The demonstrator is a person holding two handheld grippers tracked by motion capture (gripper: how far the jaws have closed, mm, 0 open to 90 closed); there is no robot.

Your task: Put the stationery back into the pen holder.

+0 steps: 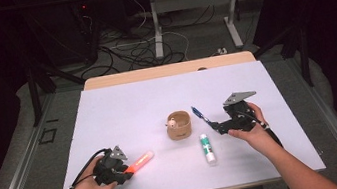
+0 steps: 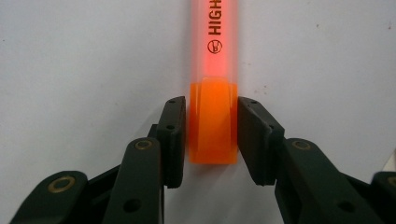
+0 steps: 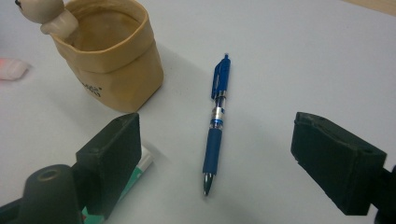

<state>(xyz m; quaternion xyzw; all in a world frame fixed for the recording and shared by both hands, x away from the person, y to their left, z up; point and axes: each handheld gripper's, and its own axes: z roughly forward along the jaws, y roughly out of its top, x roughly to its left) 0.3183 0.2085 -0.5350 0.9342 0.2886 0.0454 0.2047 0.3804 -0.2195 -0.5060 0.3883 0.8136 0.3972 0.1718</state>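
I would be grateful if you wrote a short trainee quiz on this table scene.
1. True or false: the left tongs have the orange highlighter between their jaws.
2. What lies on the table between the open jaws of the right tongs?
A. glue stick
B. blue pen
C. paper cup
3. Fill in: the glue stick lies just to the ___ of the brown cup in the high view, nearer the person.

Key:
1. True; the pads sit against its cap end.
2. B, the blue pen.
3. Right.
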